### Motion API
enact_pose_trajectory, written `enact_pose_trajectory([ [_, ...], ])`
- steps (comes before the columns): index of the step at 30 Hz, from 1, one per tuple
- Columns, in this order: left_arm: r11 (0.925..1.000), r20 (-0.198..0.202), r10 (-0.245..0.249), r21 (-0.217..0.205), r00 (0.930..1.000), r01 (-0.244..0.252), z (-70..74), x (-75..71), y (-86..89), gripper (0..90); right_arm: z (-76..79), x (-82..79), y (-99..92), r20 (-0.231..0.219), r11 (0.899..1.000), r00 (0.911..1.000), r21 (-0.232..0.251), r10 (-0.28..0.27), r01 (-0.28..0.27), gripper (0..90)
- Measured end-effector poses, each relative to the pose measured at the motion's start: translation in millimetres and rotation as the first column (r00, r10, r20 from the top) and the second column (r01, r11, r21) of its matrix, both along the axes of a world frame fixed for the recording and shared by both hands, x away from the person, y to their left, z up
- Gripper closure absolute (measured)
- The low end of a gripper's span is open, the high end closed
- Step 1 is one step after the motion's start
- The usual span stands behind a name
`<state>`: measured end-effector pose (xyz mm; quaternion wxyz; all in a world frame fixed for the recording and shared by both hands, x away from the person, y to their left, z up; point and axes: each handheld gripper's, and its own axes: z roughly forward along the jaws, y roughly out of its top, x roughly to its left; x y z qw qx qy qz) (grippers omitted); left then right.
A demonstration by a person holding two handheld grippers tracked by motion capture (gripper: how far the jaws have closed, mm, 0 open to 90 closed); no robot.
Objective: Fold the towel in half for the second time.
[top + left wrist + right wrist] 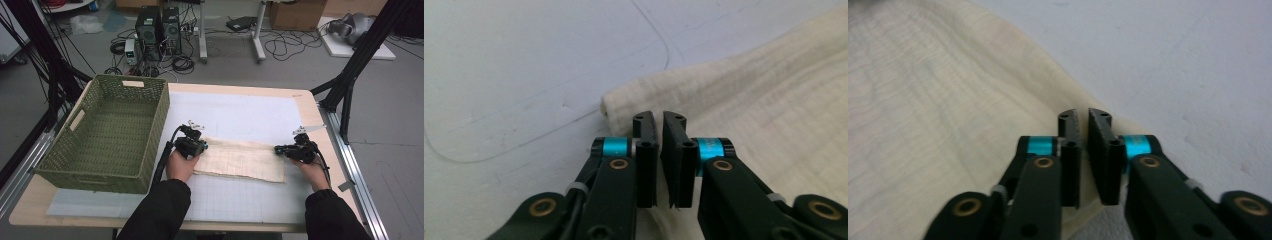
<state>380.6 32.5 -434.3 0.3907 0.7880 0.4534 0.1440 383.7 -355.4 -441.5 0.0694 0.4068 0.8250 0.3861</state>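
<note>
Item 1, left of frame in the high view: green woven basket [107, 135], rectangular, with handle slots in its walls, standing on the left part of the table [240, 91]. Nothing lies in it that I can see; its floor shows bare weave.

Item 2, centre-left: my left gripper [199, 145], at the left end of the cream cloth [240, 159]. In the left gripper view the jaws stand nearly together, a thin gap between the pads, over the cloth [764, 105] near its folded corner. Whether a layer of fabric is pinched in that gap I cannot tell.

Item 3, centre: the cloth itself, a long folded strip lying flat across the white gridded mat [235, 200], just right of the basket and apart from it.

Item 4, centre-right: my right gripper [282, 149], at the right end of the strip. In the right gripper view the jaws are likewise almost closed, set along the cloth's edge [948, 100]; a hold on the fabric cannot be confirmed.

Step in hand, as I judge it: taking both ends of the strip for another fold or a lift. Next move calls for a firm pinch at both ends, then raising them evenly so the cloth stays square, most likely heading left to the basket.
</note>
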Motion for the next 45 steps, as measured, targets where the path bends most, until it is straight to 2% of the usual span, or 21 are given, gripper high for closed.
enact_pose_trajectory([
  [2, 0.9990, 0.000, 0.009, -0.043, 1.0000, -0.009, 2.9, 4.3, 1.3, 78.8, 6.4, 1.8, -0.9, 0.027, 1.000, 0.9996, 0.023, 0.004, -0.004, 77.8],
  [3, 0.9992, -0.001, 0.014, -0.039, 0.9999, -0.014, 4.5, 7.6, 2.1, 77.2, 12.4, 4.1, -3.0, 0.029, 0.999, 0.9996, 0.048, -0.002, 0.000, 75.6],
  [6, 0.9976, -0.005, 0.037, -0.059, 0.9993, -0.038, 7.7, 15.7, 5.0, 71.7, 23.6, 12.2, -7.4, 0.034, 0.999, 0.9991, 0.023, -0.024, 0.023, 68.8],
  [7, 0.9950, -0.001, 0.063, -0.078, 0.9980, -0.063, 7.4, 17.8, 6.8, 66.4, 24.3, 14.5, -9.3, 0.027, 1.000, 0.9992, 0.016, -0.028, 0.027, 67.8],
  [9, 0.9888, -0.037, 0.083, -0.122, 0.9959, -0.087, 2.9, 23.5, 12.9, 62.7, 20.9, 19.4, -13.9, -0.001, 0.999, 0.9989, 0.002, -0.047, 0.047, 64.6],
  [11, 0.9902, -0.075, 0.103, -0.086, 0.9918, -0.110, -2.8, 26.6, 13.4, 55.0, 14.5, 22.4, -15.6, -0.043, 0.999, 0.9980, 0.023, -0.047, 0.048, 61.3],
  [14, 0.9923, -0.086, 0.089, -0.078, 0.9923, -0.096, -7.2, 27.9, 11.9, 55.8, 8.1, 22.5, -12.4, -0.075, 1.000, 0.9968, -0.001, -0.026, 0.026, 61.4],
  [15, 0.9911, -0.092, 0.086, -0.094, 0.9921, -0.094, -7.5, 28.2, 12.0, 58.6, 3.6, 21.7, -11.7, -0.083, 1.000, 0.9962, -0.004, -0.028, 0.027, 63.7],
  [16, 0.9897, -0.104, 0.081, -0.110, 0.9913, -0.092, -8.5, 29.0, 12.4, 64.1, 2.6, 20.2, -12.7, -0.069, 0.999, 0.9970, 0.006, -0.034, 0.034, 67.5],
  [17, 0.9888, -0.106, 0.091, -0.109, 0.9902, -0.102, -8.9, 29.1, 12.3, 67.2, 1.5, 18.7, -13.6, -0.066, 0.999, 0.9969, 0.016, -0.041, 0.042, 71.0],
  [19, 0.9903, -0.109, 0.076, -0.107, 0.9911, -0.088, -9.9, 28.8, 11.9, 82.9, -0.8, 16.9, -15.4, -0.067, 0.999, 0.9973, 0.034, -0.032, 0.034, 79.5],
  [20, 0.9912, -0.110, 0.074, -0.102, 0.9912, -0.085, -9.4, 28.4, 12.0, 84.4, -0.6, 15.8, -15.1, -0.081, 0.999, 0.9965, 0.035, -0.022, 0.024, 83.6],
  [22, 0.9903, -0.116, 0.076, -0.107, 0.9903, -0.089, -8.5, 28.0, 11.9, 85.3, -0.2, 16.0, -14.7, -0.089, 0.999, 0.9960, 0.038, -0.007, 0.010, 85.4],
  [27, 0.9896, -0.091, 0.071, -0.119, 0.9934, -0.082, -4.6, 23.7, 5.3, 85.4, 5.9, 22.2, -18.5, -0.087, 1.000, 0.9958, 0.008, -0.026, 0.026, 86.1],
  [30, 0.9809, -0.065, 0.081, -0.172, 0.9946, -0.091, 0.4, 21.5, 1.3, 85.5, 17.2, 27.1, -24.1, -0.060, 0.998, 0.9966, -0.019, -0.057, 0.056, 86.1],
  [31, 0.9773, -0.050, 0.090, -0.188, 0.9947, -0.098, 3.2, 20.7, -0.1, 85.6, 20.8, 28.3, -26.2, -0.050, 0.998, 0.9967, -0.013, -0.065, 0.064, 86.1],
  [34, 0.9763, -0.014, 0.121, -0.179, 0.9926, -0.121, 6.5, 19.5, 1.5, 85.7, 31.5, 29.5, -30.1, -0.028, 0.997, 0.9969, 0.022, -0.073, 0.074, 86.1],
  [37, 0.9852, 0.007, 0.113, -0.131, 0.9936, -0.111, 5.9, 17.6, 4.1, 85.8, 27.2, 26.5, -28.0, -0.043, 0.998, 0.9979, 0.027, -0.049, 0.050, 86.0],
  [39, 0.9875, 0.047, 0.096, -0.130, 0.9943, -0.089, 7.1, 13.6, 5.6, 85.8, 25.2, 22.2, -26.2, -0.027, 0.999, 0.9990, 0.025, -0.037, 0.038, 86.0],
  [42, 0.9892, 0.073, 0.078, -0.130, 0.9943, -0.068, 9.1, 6.8, 8.8, 85.7, 24.9, 16.0, -29.3, -0.032, 0.998, 0.9991, 0.058, -0.027, 0.029, 85.9],
  [45, 0.9937, 0.096, 0.054, -0.103, 0.9939, -0.044, 9.3, -1.0, 7.4, 85.6, 29.1, 7.5, -31.0, 0.001, 0.997, 0.9999, 0.081, -0.014, 0.014, 85.9],
])
